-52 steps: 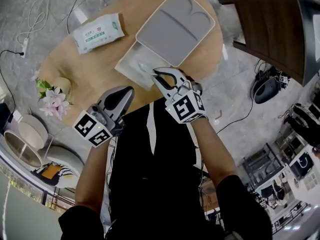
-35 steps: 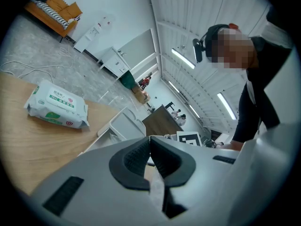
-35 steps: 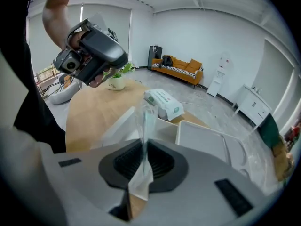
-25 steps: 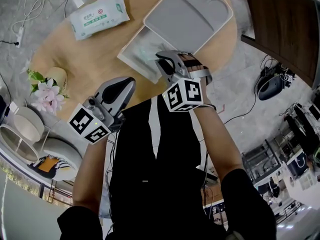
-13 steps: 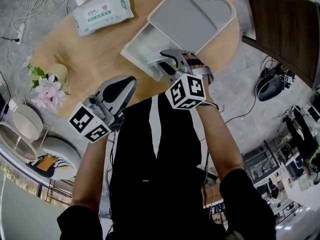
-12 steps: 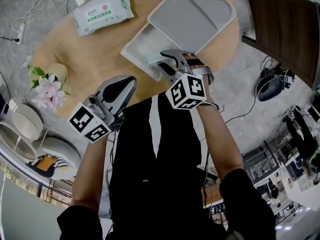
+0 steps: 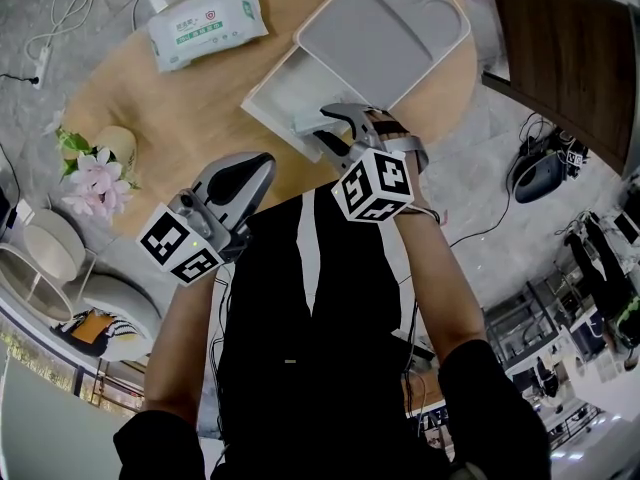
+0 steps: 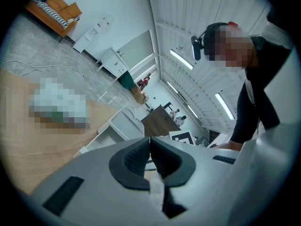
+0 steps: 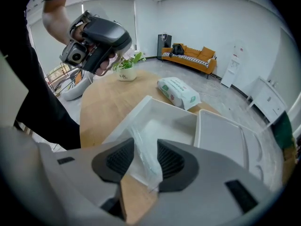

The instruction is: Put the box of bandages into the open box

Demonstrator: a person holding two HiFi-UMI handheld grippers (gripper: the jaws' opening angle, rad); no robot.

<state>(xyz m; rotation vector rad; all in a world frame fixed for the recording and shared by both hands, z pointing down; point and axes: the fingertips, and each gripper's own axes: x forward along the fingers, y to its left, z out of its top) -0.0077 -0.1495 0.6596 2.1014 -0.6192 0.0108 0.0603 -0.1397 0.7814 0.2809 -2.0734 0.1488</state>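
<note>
Two jaws of my right gripper [image 9: 145,159] have just been opening and now stand at full spread, with the box of bandages [image 9: 149,174], a pale item in clear wrap, upright between them; neither pad presses on it, so it is not gripped. The item sits at the near rim of the open box [image 9: 171,111], its upper part over the white floor and its lower end toward the wooden table [image 7: 180,108]. Whether it rests fully inside cannot be confirmed from here. Judgement: the placement step is at its end. Verify that the item drops clear of the rim before lifting away. My left gripper [image 8: 150,142] hangs off the table edge, jaws together, holding nothing.
</note>
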